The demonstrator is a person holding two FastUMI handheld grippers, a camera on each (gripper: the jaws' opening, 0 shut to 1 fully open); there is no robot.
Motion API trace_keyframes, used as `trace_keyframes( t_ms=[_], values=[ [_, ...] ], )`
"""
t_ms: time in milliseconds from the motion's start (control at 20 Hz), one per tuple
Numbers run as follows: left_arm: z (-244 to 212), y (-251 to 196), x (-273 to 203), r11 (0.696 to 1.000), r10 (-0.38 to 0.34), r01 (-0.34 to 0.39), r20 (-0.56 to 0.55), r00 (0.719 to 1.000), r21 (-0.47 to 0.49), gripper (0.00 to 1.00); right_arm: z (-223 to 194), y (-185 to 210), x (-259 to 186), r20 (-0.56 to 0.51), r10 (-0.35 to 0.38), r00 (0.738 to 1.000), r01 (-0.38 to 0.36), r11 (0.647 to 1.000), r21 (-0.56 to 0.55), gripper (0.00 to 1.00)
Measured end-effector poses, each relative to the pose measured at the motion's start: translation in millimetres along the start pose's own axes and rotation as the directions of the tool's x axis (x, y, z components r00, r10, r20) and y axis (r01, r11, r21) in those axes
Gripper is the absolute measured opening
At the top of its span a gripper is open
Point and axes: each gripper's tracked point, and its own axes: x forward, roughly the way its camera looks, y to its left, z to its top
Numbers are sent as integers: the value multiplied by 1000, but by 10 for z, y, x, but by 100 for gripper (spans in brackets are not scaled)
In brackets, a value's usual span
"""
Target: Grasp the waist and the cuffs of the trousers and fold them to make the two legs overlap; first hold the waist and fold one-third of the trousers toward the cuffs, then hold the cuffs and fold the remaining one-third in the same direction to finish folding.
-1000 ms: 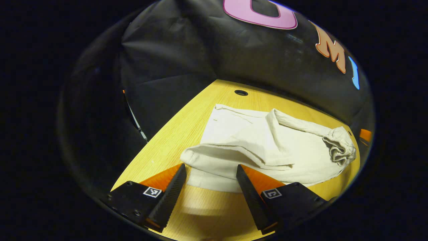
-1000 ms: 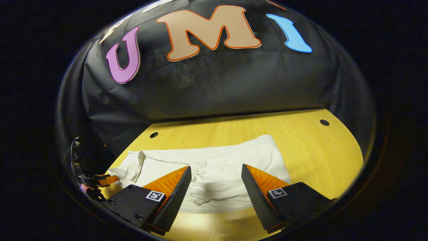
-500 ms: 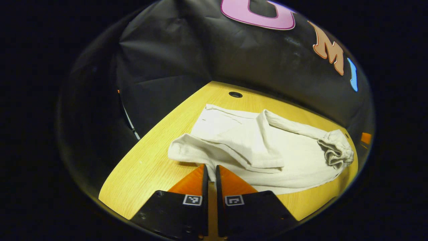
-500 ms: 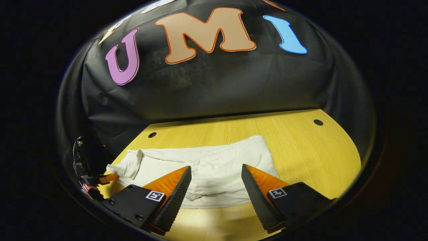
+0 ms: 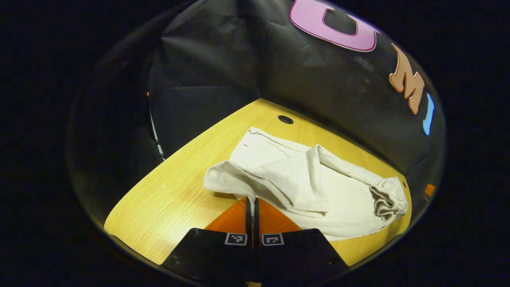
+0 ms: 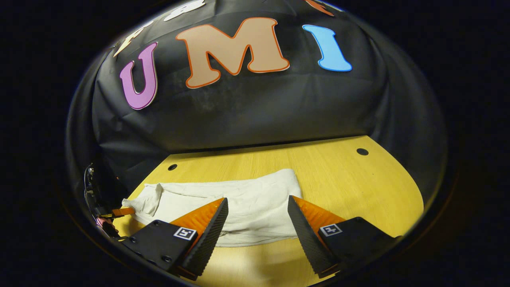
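No readable brand marks the trousers, which lie rumpled on the wooden table. The left gripper is clenched on a cuff edge; the right gripper hovers spread above the cloth.

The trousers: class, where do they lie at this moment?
The trousers lie crumpled on the wooden table, just ahead of the left gripper, which pinches their near edge; in the right gripper view they lie beyond the right gripper.
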Motion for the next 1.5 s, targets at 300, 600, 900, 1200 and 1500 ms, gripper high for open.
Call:
trace_keyframes(
  t_ms=[300, 600, 900, 1200, 1500],
  values=[
    [473, -357, -224, 997, -50, 55, 95, 994, -52, 0, 164, -319, -208, 30, -27, 999, 27, 1000, 9, 96],
    [823, -1328, -461, 984, -176, 177, 171, 969, 7, 0, 226, -603, -435, 33, -26, 999, 26, 999, -28, 97],
    [942, -2688, -779, 929, -366, 342, 205, 908, 144, 0, 310, -964, -601, 37, -17, 999, 19, 999, -44, 97],
    [599, -4163, -1082, 798, -550, 471, 134, 825, 376, 0, 336, -1311, -669, 29, -17, 999, 19, 998, -65, 96],
    [-121, -4784, -908, 678, -602, 514, -4, 798, 525, 0, 392, -1584, -731, 38, -17, 999, 19, 999, -49, 97]
  ],
)
